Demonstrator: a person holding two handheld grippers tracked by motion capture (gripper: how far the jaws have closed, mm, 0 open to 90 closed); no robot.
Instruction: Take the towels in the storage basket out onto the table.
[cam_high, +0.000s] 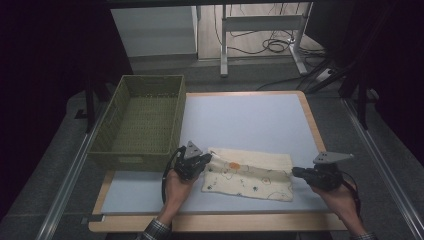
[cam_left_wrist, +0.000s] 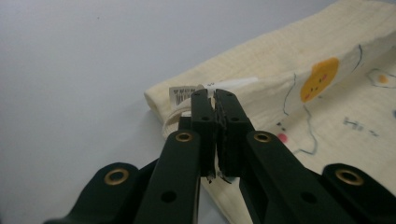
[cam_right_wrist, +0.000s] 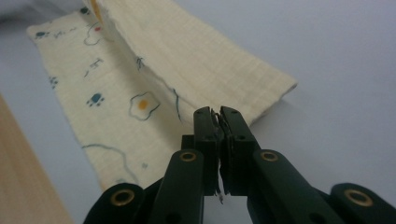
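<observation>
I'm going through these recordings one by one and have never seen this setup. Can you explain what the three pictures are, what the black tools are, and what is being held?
There is no robot arm here. A person at a table holds a hand tool with two black jaws in each hand. The high view looks down from above the person's side: the left gripper is at the left, the right gripper at the right. The other two pictures come from small cameras riding on each tool, looking along its jaws.

On the pale mat lies a cream cloth printed with little drawings, partly folded over. A green basket stands at the left, nothing visible in it.

Both tools are shut. The left one pinches the cloth's edge near its label; the right one pinches the opposite end, so the cloth is held at both ends.
</observation>
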